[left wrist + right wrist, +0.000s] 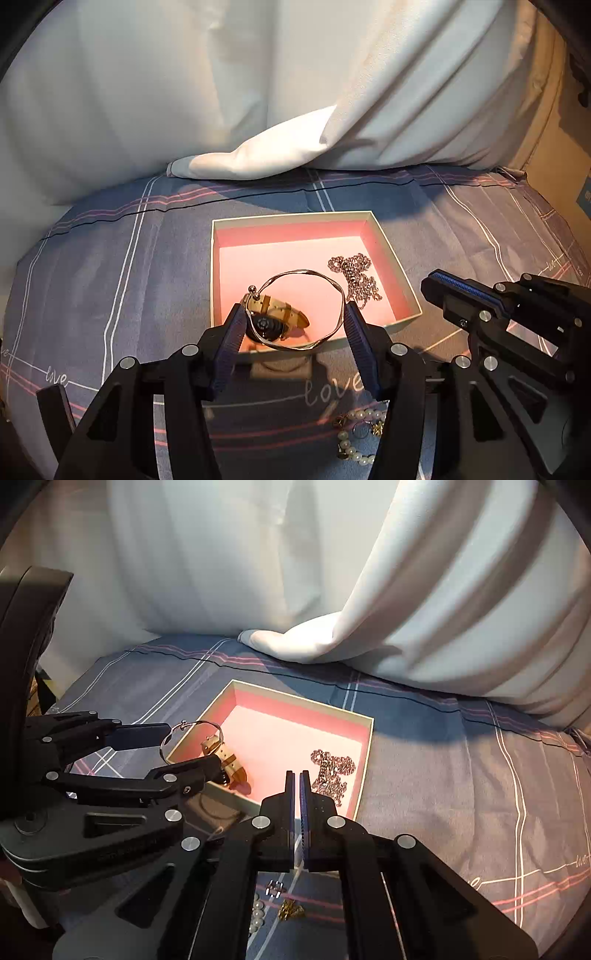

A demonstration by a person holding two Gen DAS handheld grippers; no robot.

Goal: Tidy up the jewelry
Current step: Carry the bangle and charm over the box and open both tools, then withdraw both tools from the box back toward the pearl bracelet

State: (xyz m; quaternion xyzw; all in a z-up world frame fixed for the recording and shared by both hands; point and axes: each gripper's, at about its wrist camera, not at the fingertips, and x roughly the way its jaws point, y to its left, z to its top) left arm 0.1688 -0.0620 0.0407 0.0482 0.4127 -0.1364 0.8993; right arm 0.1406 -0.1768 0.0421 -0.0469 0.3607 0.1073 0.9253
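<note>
My left gripper is shut on a thin silver bangle, holding it by both sides above the near edge of the pink-lined box. In the box lie a tan-strap watch and a silver chain. The bangle, watch and chain also show in the right wrist view. My right gripper is shut and empty, over the box's near edge. A pearl bracelet and small gold pieces lie on the bedsheet near me.
The box sits on a blue-grey plaid bedsheet. White curtain fabric drapes onto the sheet behind the box. A cardboard box stands at the far right.
</note>
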